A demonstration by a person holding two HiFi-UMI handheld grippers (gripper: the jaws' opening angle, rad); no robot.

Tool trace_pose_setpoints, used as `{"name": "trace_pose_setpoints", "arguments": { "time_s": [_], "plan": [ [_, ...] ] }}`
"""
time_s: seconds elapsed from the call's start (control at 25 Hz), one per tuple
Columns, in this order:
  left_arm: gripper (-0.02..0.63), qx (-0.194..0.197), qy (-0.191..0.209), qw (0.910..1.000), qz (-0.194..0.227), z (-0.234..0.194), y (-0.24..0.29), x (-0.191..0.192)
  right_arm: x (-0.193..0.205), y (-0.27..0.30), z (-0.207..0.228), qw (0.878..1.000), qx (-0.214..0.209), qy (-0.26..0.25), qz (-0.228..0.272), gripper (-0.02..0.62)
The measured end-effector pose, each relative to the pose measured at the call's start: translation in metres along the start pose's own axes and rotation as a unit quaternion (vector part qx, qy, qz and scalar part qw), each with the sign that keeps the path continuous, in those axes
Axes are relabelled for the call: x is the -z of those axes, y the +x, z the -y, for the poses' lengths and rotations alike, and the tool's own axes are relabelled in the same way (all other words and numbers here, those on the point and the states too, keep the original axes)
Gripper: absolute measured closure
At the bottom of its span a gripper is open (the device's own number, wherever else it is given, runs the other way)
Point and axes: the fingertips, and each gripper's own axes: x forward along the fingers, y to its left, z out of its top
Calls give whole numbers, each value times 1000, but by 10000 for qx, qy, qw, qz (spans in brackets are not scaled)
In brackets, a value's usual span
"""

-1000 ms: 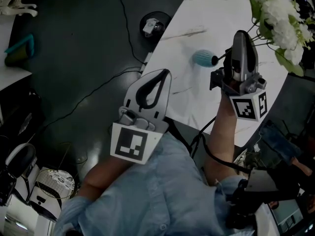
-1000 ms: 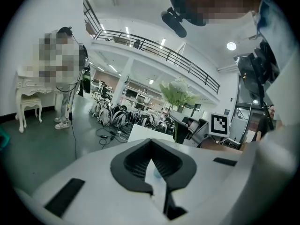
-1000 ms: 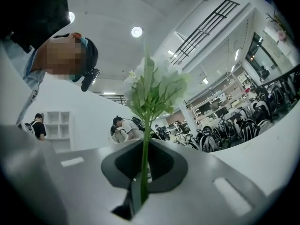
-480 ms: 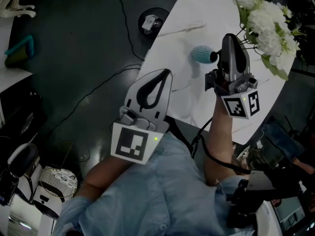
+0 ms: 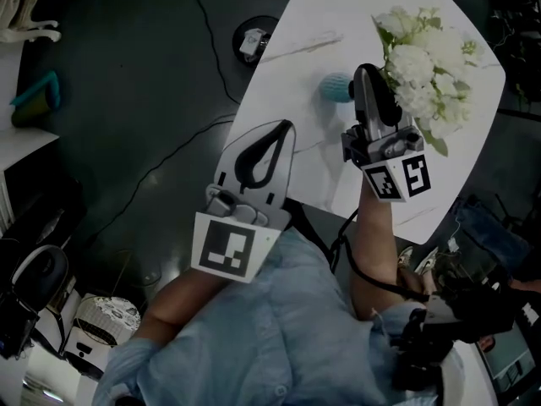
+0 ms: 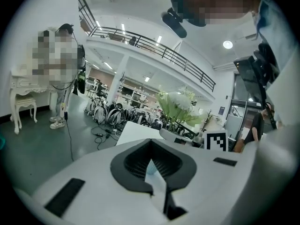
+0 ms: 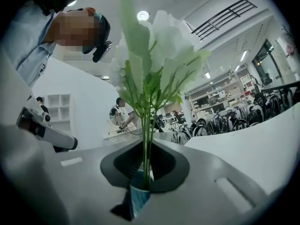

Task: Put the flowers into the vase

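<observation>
The flowers (image 5: pixel 425 59) are not seated yet, I judge: my right gripper (image 5: pixel 366 70) is clamped on their stems, with the teal vase (image 5: pixel 336 86) on the table (image 5: pixel 313 19) at its 9 o'clock. Only the right gripper view shows the stems reaching the vase's mouth. My left gripper (image 5: pixel 285 126), at 7 o'clock, is closed on nothing.

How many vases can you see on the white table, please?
1: the teal vase on the white table, at the tip of the right claw; the flowers may hide more.
</observation>
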Motion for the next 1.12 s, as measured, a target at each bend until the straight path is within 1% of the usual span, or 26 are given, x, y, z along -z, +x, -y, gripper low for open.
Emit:
{"name": "trace_pose_setpoints", "arguments": {
  "time_s": [0.08,0.2,0.24,0.4,0.52,0.68,0.8,0.88,1.12],
  "plan": [
    [601,5,24,10000,19,2,-1,-1,0,-1,0,10000,-2,-43,-67,554],
    [601,17,59,10000,59,7,-3,-3,5,-2,-3,9997,-51,-67,-244,543],
    [601,30,78,9999,70,9,-3,-3,8,-3,-2,9995,-35,-48,-304,529],
    [601,71,155,9998,113,13,-8,-3,18,-6,-3,9987,102,61,-489,440],
    [601,56,192,9997,137,12,-10,-5,22,-8,-1,9978,241,180,-589,403],
    [601,52,258,9995,173,19,-15,-8,25,-20,3,9962,389,355,-693,387],
    [601,118,372,9990,226,29,-16,-10,21,-34,9,9951,570,464,-667,383],
    [601,85,404,9987,311,33,-17,-12,19,-46,9,9946,647,493,-647,383],
    [601,40,612,9970,464,47,-21,-17,-1,-87,8,9926,922,565,-550,383]
  ]
}}
